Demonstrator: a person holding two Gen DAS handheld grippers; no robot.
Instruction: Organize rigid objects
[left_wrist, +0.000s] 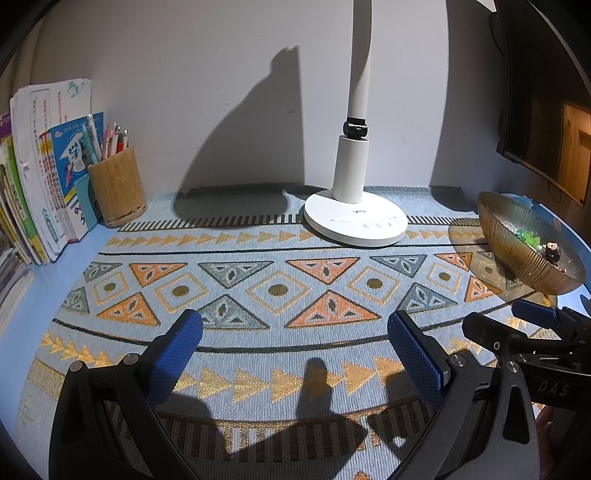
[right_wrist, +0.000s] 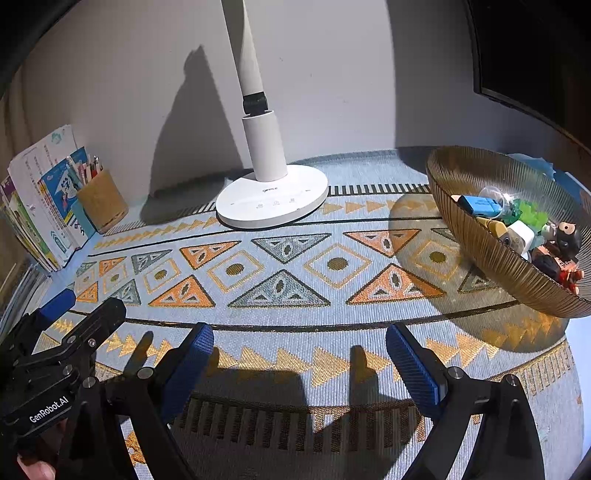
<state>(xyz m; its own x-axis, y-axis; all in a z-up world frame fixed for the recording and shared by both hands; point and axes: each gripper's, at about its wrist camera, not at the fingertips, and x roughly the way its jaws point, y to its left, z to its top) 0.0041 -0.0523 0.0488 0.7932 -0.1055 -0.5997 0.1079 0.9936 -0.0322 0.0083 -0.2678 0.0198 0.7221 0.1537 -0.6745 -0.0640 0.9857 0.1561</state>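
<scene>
Hard, warm light from above and behind the cameras, bright on the patterned mat (left_wrist: 280, 266) in front of the lamp base (left_wrist: 356, 221). Sharp dark shadows: a large one on the wall (left_wrist: 221, 92) left of the lamp base, and claw shadows on the mat nearest the cameras. The ribbed bowl (right_wrist: 491, 254), right of the lamp base, casts a shadow with amber light through it. Focus crisp at centre. Strong fisheye bending, black vignette in corners. Lamp base slightly overexposed.

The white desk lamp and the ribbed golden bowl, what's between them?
Only patterned blue mat separates white desk lamp and ribbed golden bowl, clearest in right wrist view.
</scene>
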